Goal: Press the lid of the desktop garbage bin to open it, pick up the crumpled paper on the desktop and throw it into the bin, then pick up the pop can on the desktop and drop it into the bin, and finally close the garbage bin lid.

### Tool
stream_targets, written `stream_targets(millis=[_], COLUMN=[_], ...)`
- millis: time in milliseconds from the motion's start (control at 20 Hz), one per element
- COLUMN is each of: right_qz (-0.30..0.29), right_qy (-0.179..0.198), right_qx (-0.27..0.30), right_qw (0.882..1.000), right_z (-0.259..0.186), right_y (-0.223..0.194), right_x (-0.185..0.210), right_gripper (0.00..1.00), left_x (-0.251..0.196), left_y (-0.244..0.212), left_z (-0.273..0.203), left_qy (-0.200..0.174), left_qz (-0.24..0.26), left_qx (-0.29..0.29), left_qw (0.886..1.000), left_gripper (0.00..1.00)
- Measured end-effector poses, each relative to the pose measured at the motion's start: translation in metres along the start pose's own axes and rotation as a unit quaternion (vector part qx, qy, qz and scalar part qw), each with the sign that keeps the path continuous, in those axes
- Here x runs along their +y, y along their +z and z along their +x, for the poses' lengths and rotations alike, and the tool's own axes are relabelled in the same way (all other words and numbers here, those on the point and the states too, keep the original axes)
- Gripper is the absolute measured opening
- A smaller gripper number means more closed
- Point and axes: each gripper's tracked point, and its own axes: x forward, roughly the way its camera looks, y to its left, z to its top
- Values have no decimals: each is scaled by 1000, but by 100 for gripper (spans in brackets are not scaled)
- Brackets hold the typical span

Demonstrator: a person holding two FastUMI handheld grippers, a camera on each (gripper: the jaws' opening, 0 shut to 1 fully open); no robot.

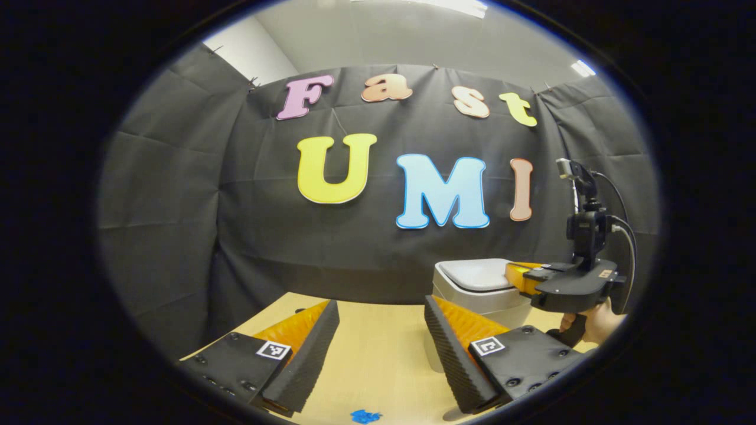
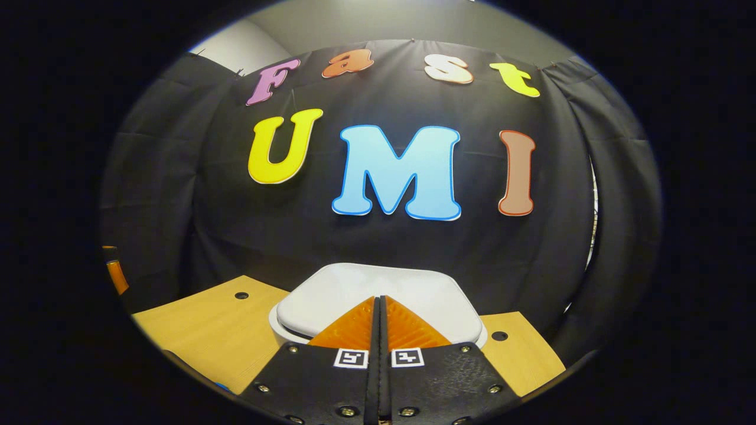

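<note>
bin (image 2: 378, 295): white, rounded body with a flat, smooth lid, lid down; it stands near the far edge of the desk (image 2: 201, 330), close to the black cloth wall.
bin, left gripper view (image 1: 472, 283): same white tub, partly behind the left gripper's finger.
right gripper (image 2: 378, 301): jaws clenched with the fingers together, nothing between them; tips over the lid's near part, whether they touch it i cannot tell.
right gripper, left gripper view (image 1: 520, 277): reaches over the bin's lid, a hand (image 1: 596, 324) on its grip.
left gripper (image 1: 381, 313): jaws released, wide apart, empty, above the bare desk near the bin.
blue scrap (image 1: 365, 417): small, on the desk's near part.
</note>
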Motion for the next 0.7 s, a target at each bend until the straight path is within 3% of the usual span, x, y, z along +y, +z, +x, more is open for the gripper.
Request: stream_targets(millis=[250,350,700], right_qz=[20,23,28], right_qy=[-2,-6,-9], right_qx=[-40,-48,-58], right_qw=[999,999,998], right_z=[-10,-15,-31], right_y=[30,38,49], right_x=[-2,-6,-7], right_gripper=[0,0,0], left_x=[1,0,-1], left_y=[-3,-3,-4], left_z=[-1,0,1], left_qy=[9,10,3], left_qz=[-16,-19,-18], left_qx=[5,7,8], left_qw=[1000,1000,1000], left_gripper=[92,97,95])
